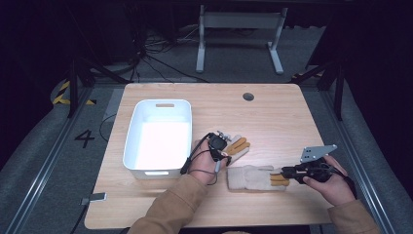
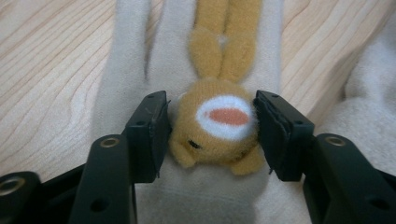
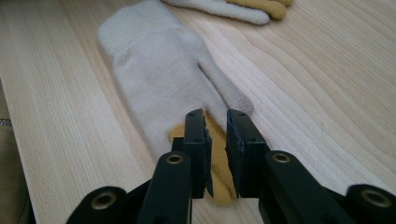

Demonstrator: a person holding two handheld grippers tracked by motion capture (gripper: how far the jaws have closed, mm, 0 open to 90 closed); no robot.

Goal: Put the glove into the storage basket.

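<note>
1. High view: a wooden table (image 1: 272, 117) carries a white bin (image 1: 158, 138) at its 9 o'clock side and two beige gloves near the 6 o'clock edge. The half of the tabletop toward 12 and 3 o'clock lies bare, save for a small round grommet (image 1: 248, 96) near the far edge.

2. The upper glove (image 1: 237, 145) lies just beside the bin's right wall; the lower glove (image 1: 253, 177) lies toward 5 o'clock from it, close but apart (a strip of wood shows between them in the right gripper view).

3. The left gripper (image 1: 217, 143) sits over the upper glove. In the left gripper view its jaws stand spread on either side of an orange plush animal face (image 2: 219, 123) sewn on the glove, their pads right at its sides; whether they squeeze it, I cannot tell.

4. The right gripper (image 1: 288, 172) reaches the lower glove's fingertip end from 3 o'clock. In the right gripper view its jaws stand nearly closed with a narrow gap, over the glove's orange-yellow patch (image 3: 217, 154); no cloth is visibly pinched.

5. Open wood runs from the lower glove to the near edge at 6 o'clock and to the table's right edge.

6. A painted "4" (image 1: 84, 138) is readable on the floor left of the table, beyond yellow-black hazard tape (image 1: 63, 94).
</note>
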